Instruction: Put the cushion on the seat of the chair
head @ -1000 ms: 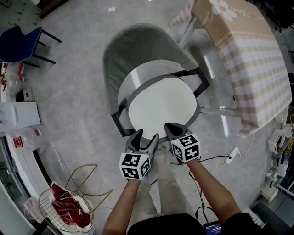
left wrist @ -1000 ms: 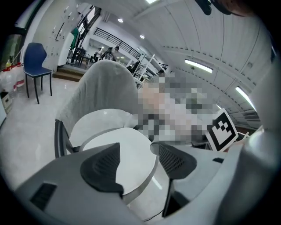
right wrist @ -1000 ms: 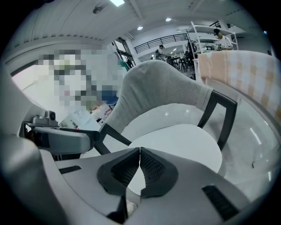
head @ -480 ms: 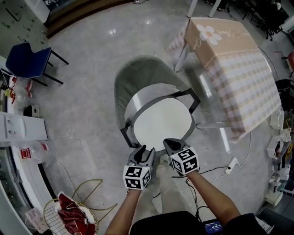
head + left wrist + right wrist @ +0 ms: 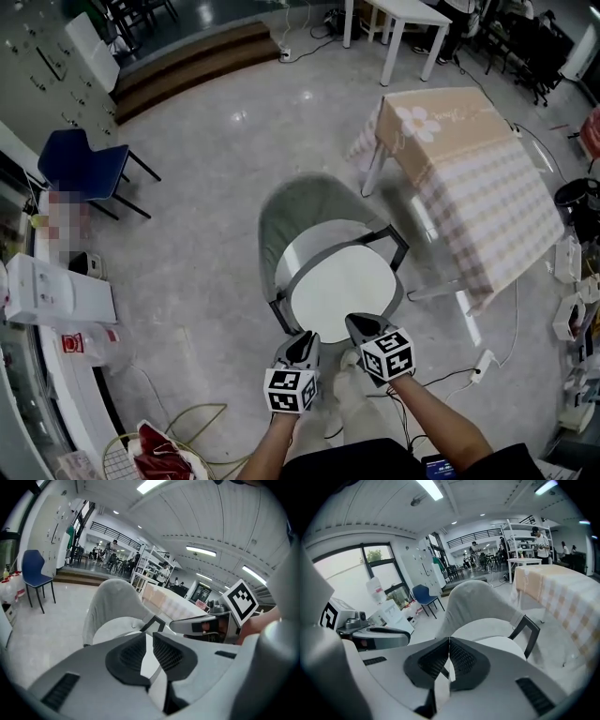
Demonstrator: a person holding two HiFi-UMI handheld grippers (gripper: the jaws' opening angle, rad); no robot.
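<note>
Two hand-held grippers side by side, held up near the front of the seat and tipped down a bit. Left hand-held gripper (image 5: 305,339) closing with nothing between its jaws, only a thin gap left; right hand-held gripper (image 5: 361,323) pinched together and empty. One white cushion (image 5: 342,286) lying flat on the seat of one grey chair (image 5: 300,211).

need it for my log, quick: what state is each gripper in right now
Left gripper: jaws closing, a narrow gap remains, nothing between them.
Right gripper: closed, empty.
</note>
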